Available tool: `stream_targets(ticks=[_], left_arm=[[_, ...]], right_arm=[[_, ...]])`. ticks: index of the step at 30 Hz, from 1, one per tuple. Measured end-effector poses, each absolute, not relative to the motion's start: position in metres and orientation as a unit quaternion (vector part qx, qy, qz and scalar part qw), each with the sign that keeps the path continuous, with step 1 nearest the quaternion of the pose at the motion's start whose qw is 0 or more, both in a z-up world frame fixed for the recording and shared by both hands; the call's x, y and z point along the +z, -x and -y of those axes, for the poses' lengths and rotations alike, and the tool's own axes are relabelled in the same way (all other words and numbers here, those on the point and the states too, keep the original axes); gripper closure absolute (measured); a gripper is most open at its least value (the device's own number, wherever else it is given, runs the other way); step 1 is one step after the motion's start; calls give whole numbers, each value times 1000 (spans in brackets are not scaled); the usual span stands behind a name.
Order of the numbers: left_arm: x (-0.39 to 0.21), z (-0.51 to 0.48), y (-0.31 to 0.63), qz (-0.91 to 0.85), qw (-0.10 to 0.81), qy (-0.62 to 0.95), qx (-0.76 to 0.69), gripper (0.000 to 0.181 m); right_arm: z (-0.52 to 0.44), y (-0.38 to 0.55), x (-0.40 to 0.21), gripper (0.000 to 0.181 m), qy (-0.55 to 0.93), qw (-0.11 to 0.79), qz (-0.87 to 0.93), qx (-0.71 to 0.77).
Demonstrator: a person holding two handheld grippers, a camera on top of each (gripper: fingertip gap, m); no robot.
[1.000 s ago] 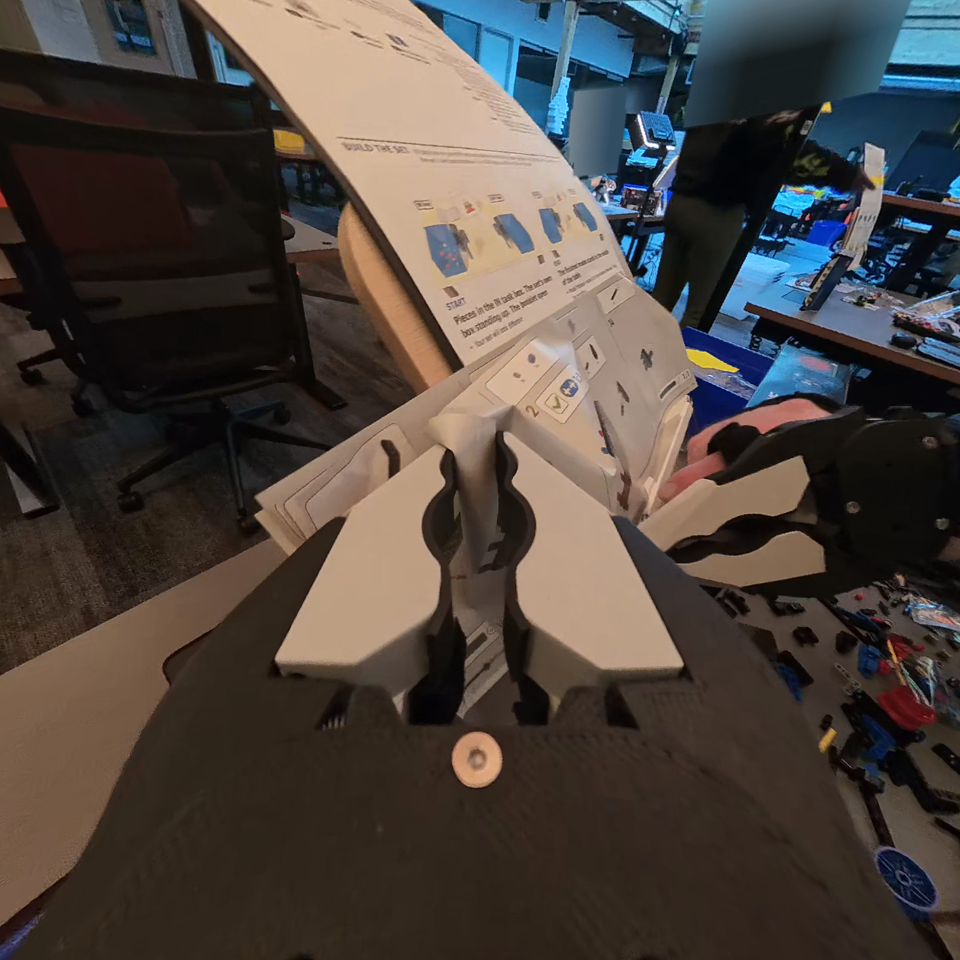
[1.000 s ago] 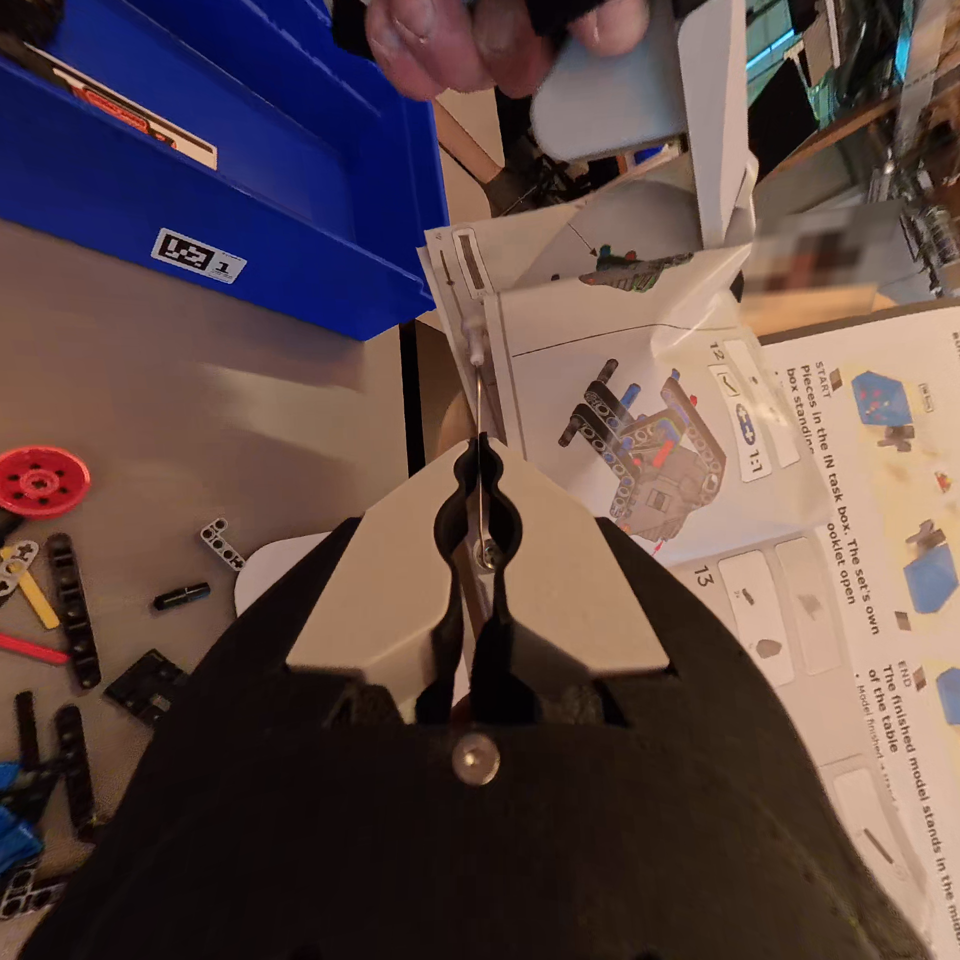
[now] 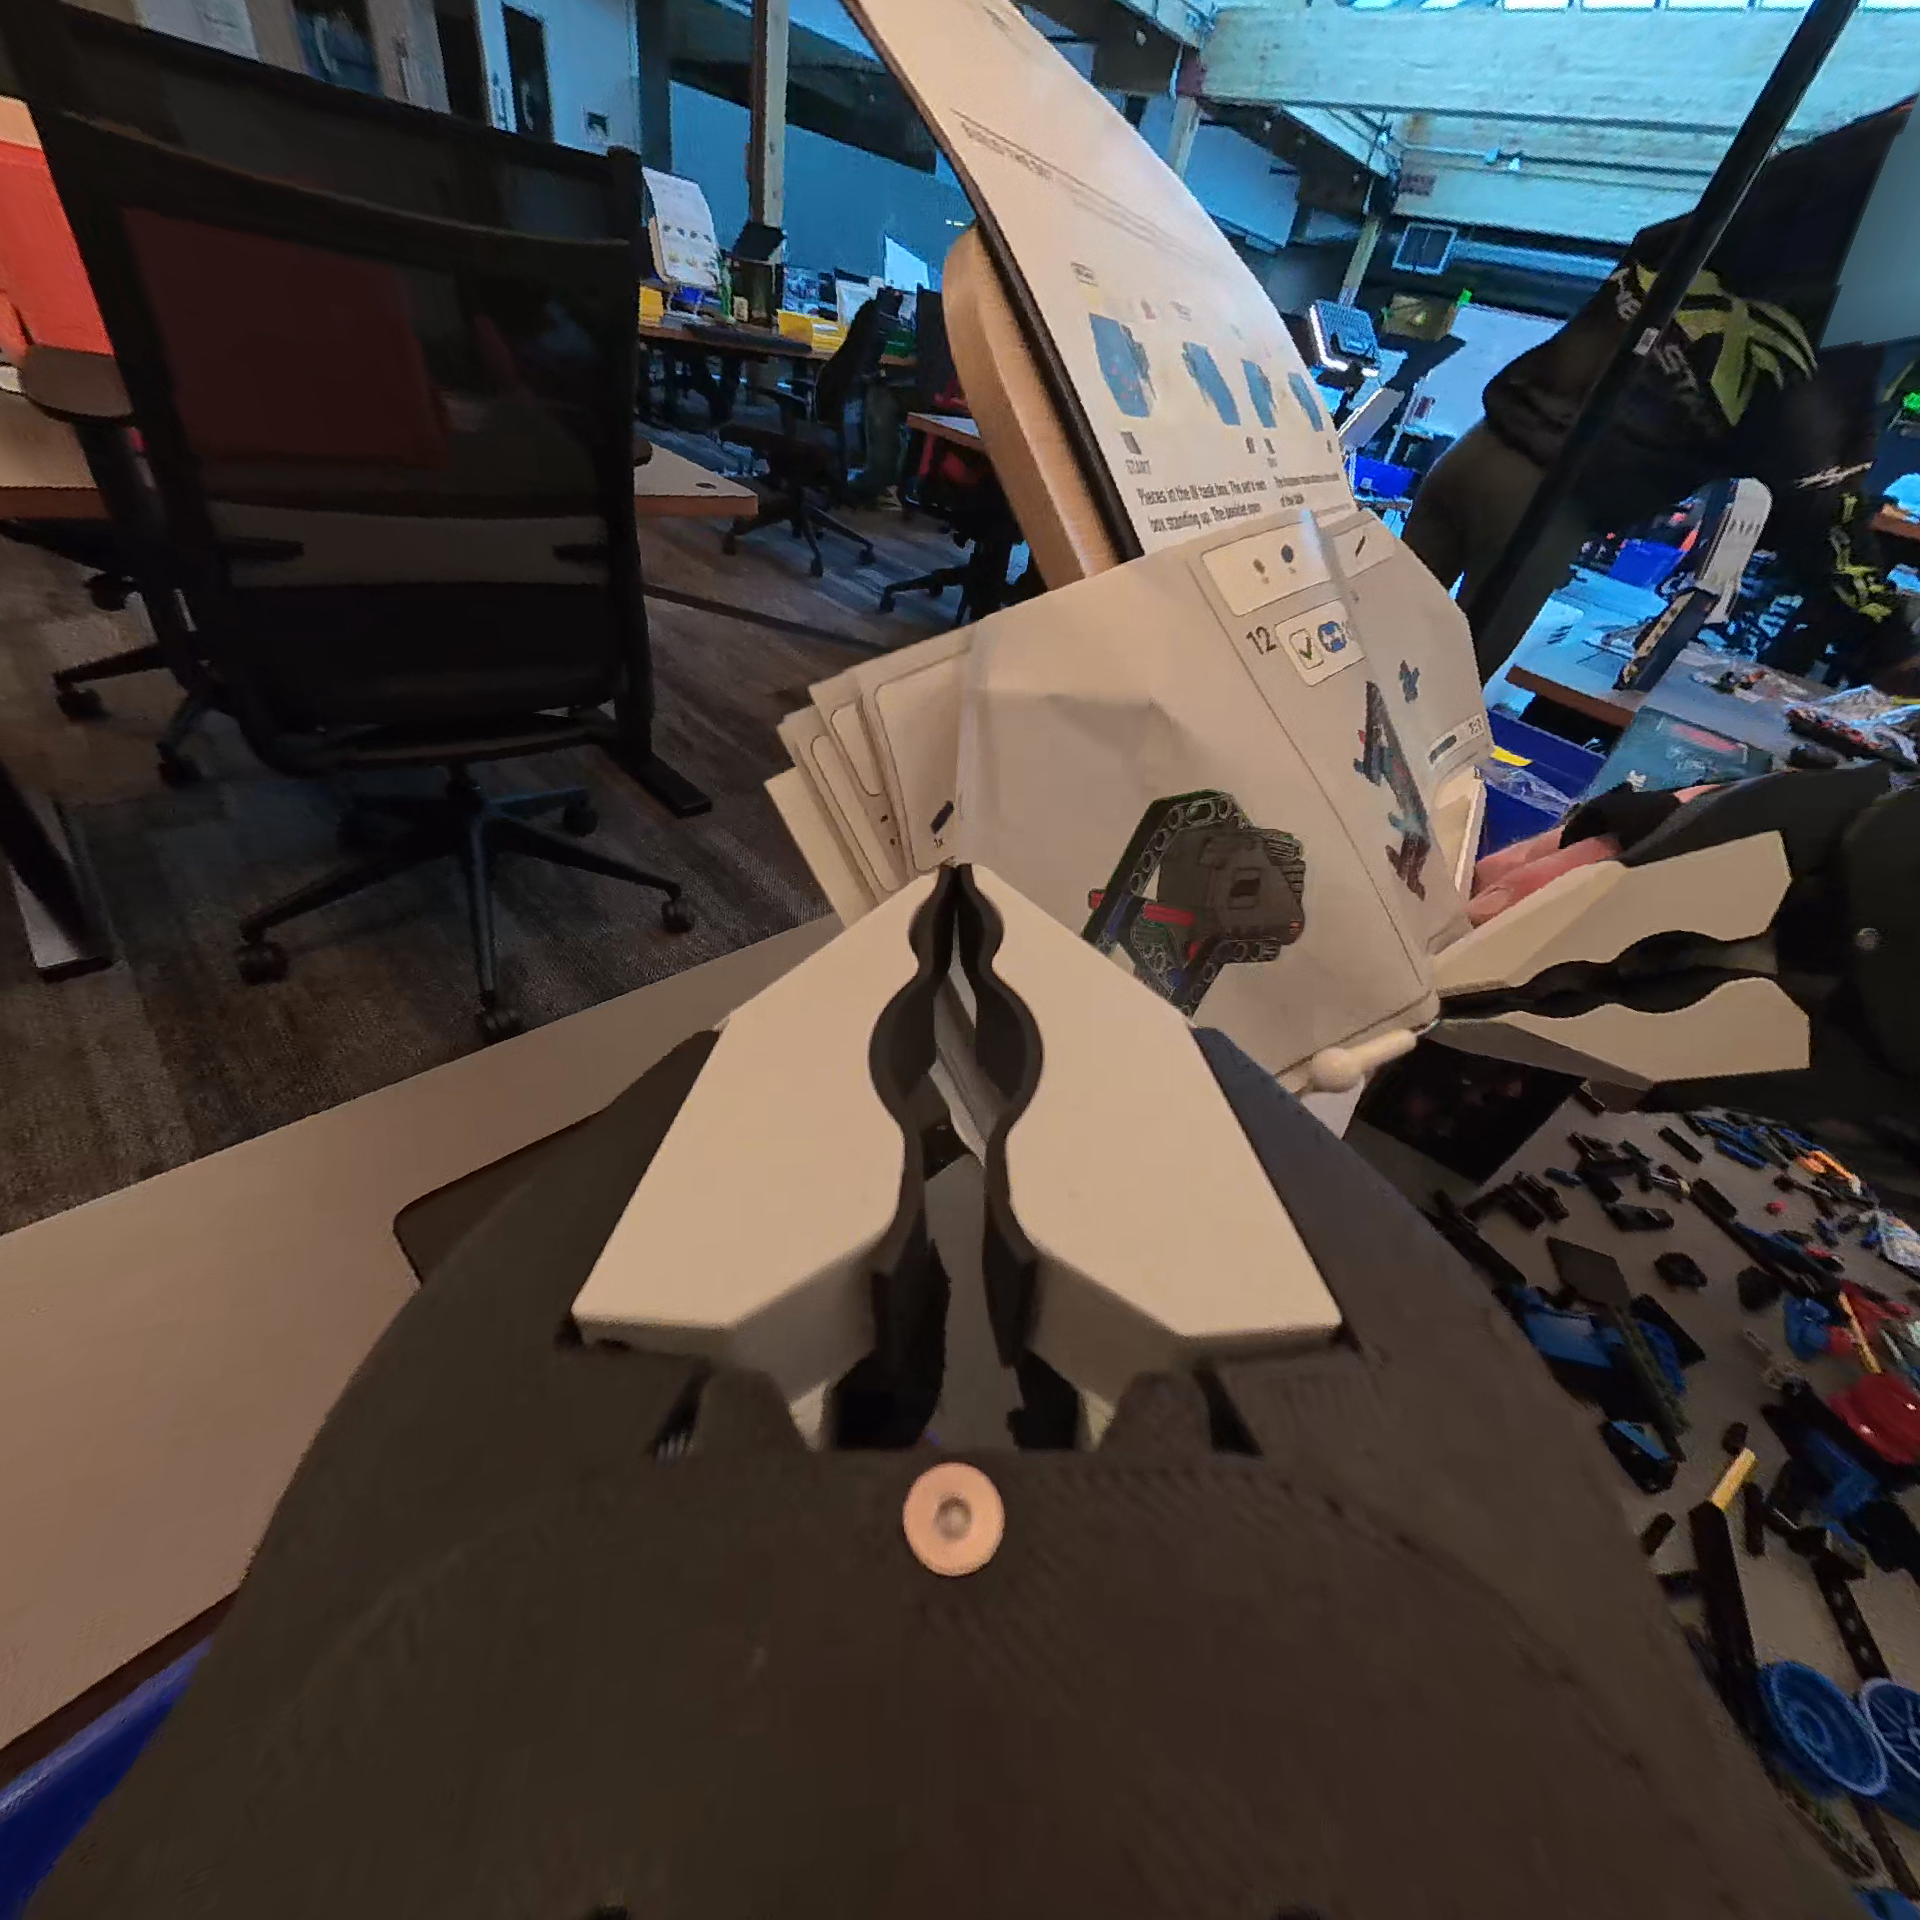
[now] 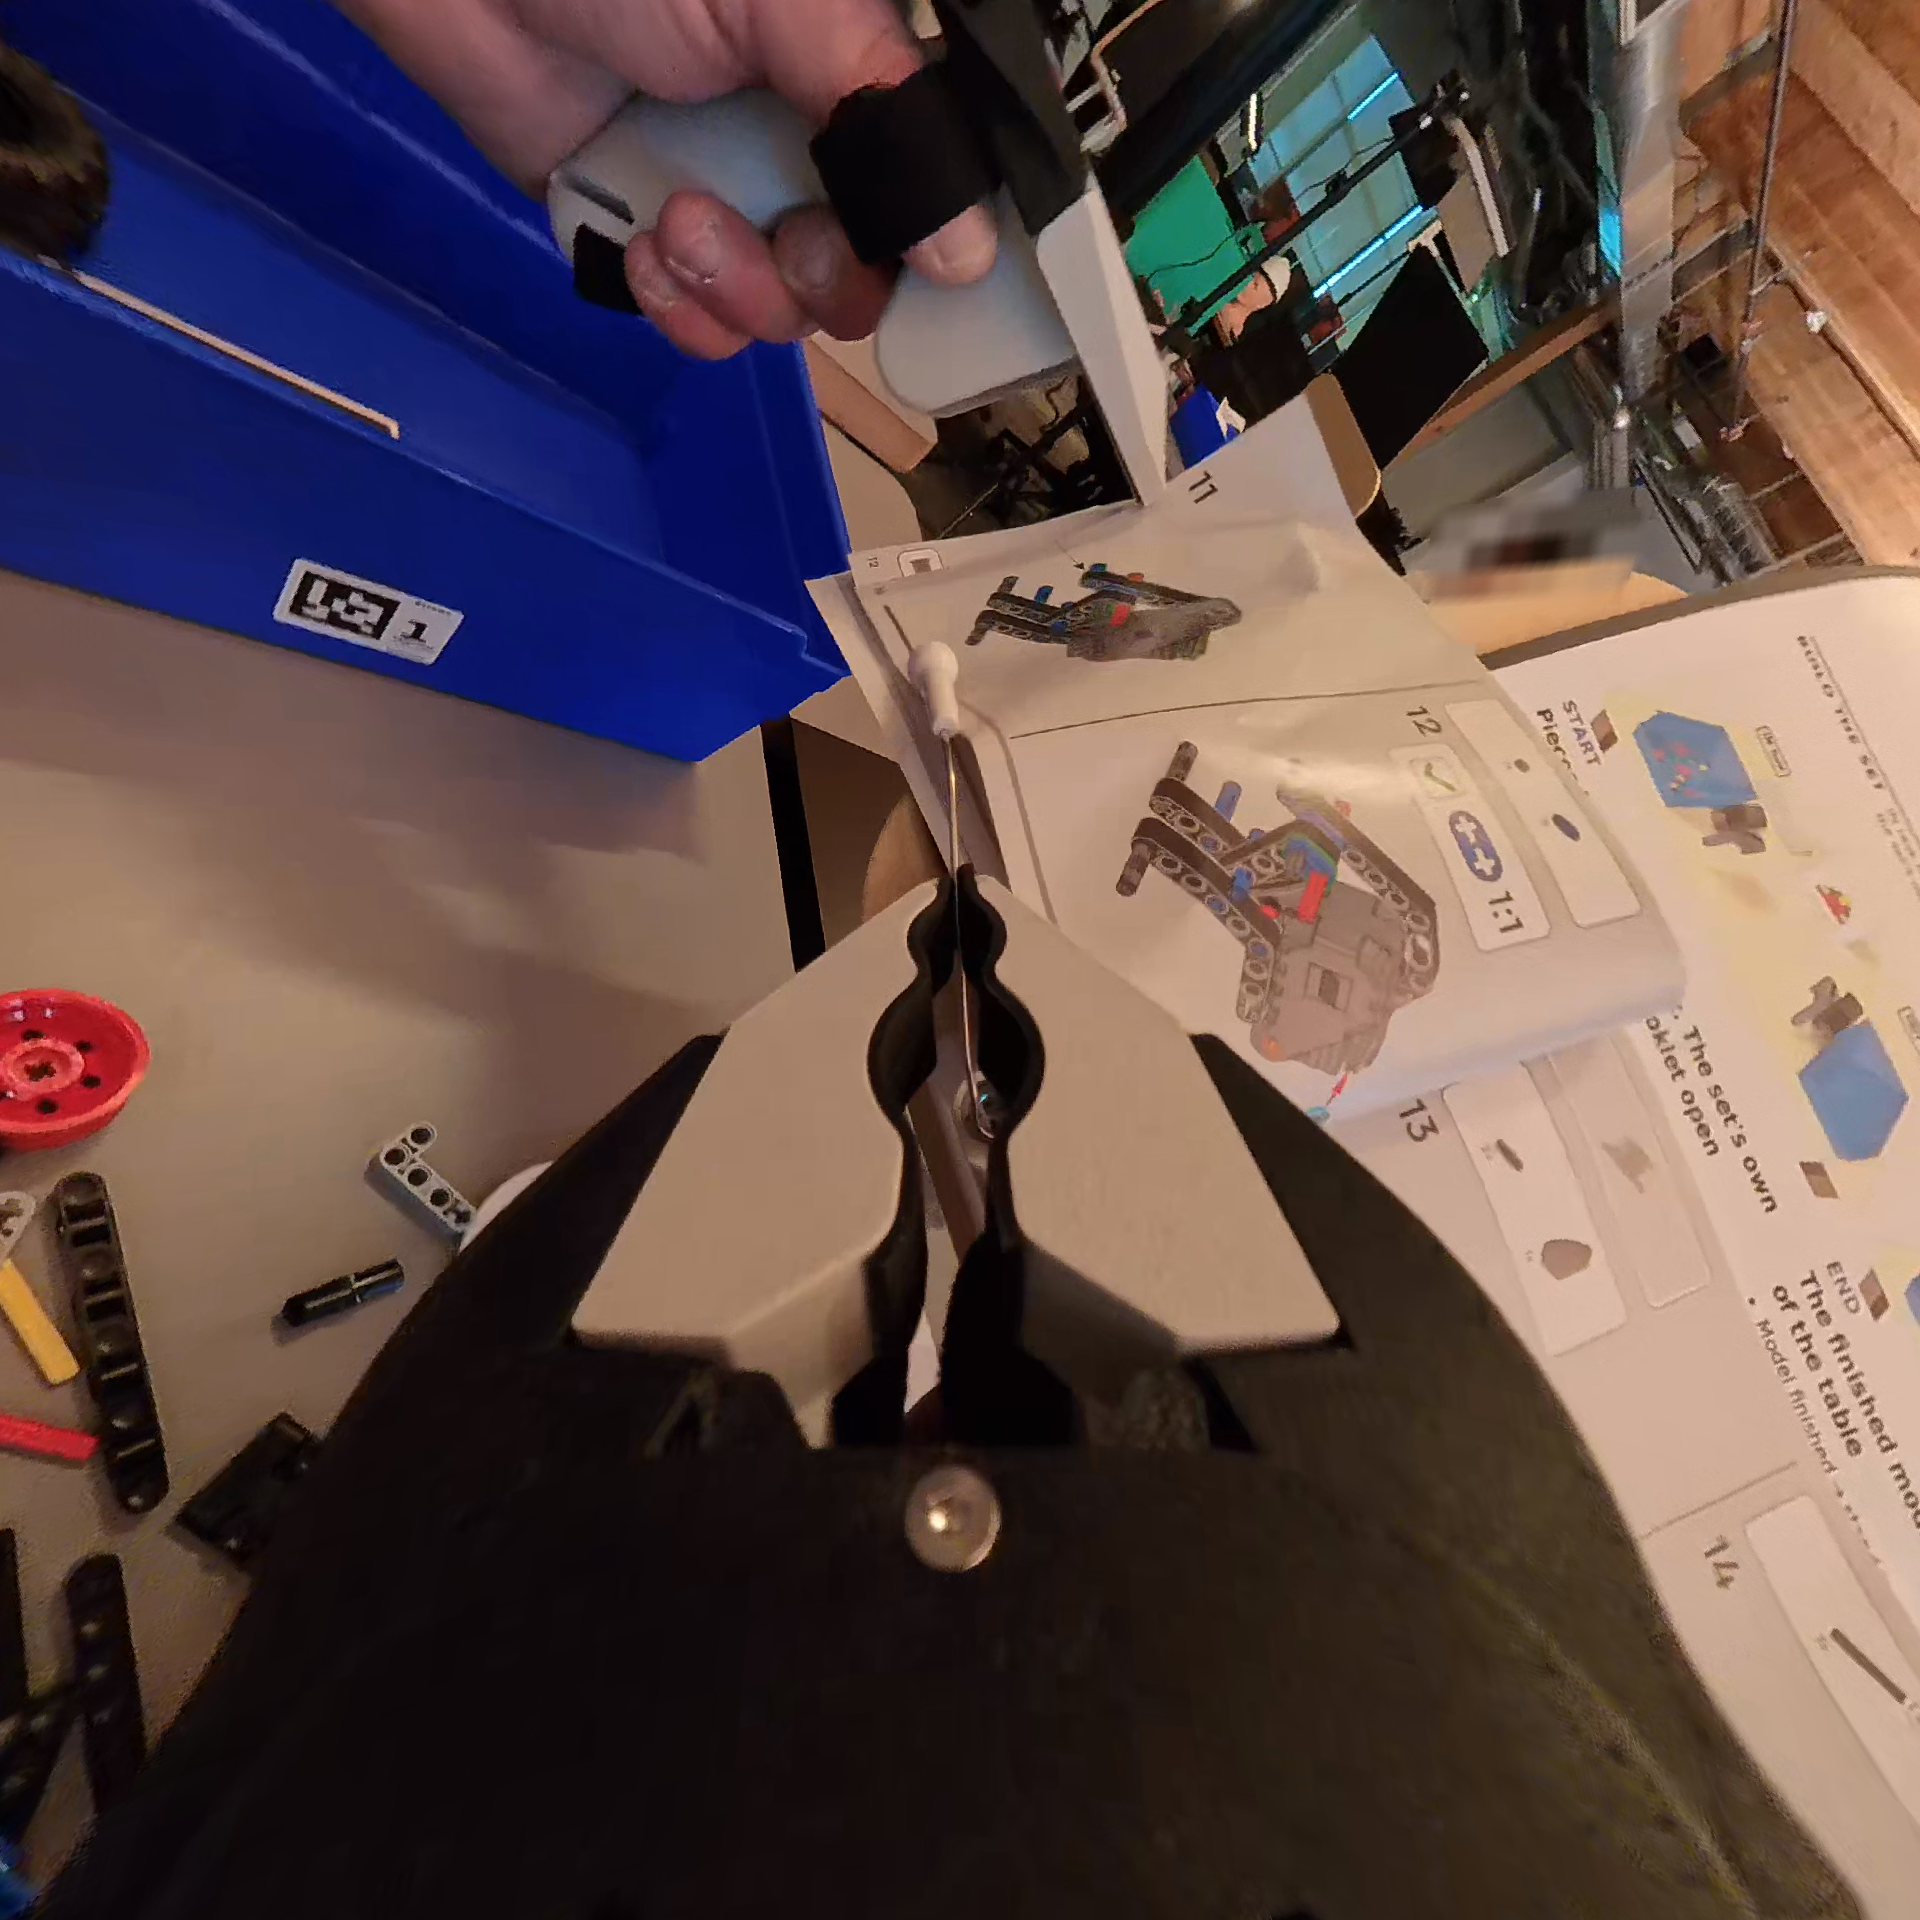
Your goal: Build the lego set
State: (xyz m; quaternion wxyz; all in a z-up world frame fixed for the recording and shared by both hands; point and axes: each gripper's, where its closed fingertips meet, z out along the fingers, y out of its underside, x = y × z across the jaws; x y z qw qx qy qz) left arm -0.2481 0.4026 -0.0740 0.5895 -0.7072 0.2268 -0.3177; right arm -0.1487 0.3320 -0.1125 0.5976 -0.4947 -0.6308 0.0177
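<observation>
left wrist view: left gripper (image 3: 961, 883), jaws nearly closed, tips pinching the lower edge of booklet (image 3: 1174, 790) pages. the booklet stands near upright on a stand, open pages facing right, spine running up and away. behind it leans a curved card (image 3: 1153, 364) with blue pictures. at right, the right gripper (image 3: 1455, 987) points left, its tips at the booklet's lower right corner by a white-tipped pin (image 3: 1351, 1062). loose lego parts (image 3: 1714, 1299), mostly black and blue, lie on the grey table (image 3: 156, 1351) to the right.

right wrist view: right gripper (image 4: 958, 888), jaws closed on a thin wire clip (image 4: 954, 800), whose long axis runs straight ahead along the booklet's (image 4: 1299, 831) left edge, white tip farthest. left of the gripper lie black beams, a grey l-piece (image 4: 421, 1179), a pin and a red wheel (image 4: 62, 1065). beyond, a blue bin (image 4: 468, 468). a hand (image 4: 727, 187) holds the other gripper's handle at top.
</observation>
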Motion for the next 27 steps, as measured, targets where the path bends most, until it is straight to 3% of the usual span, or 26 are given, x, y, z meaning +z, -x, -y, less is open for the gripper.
stream_targets(ticks=[15, 25, 27], left_arm=[[-79, -406, 255, -221, 590, 715, -303, 181], [-103, -403, 265, -217, 566, 740, -292, 181], [-98, -397, 262, -218, 569, 724, -323, 173]], right_arm=[[-334, 147, -108, 181, 568, 634, 514, 104], [-329, 146, -116, 174, 586, 629, 509, 42], [-324, 144, -114, 167, 577, 624, 527, 20]])
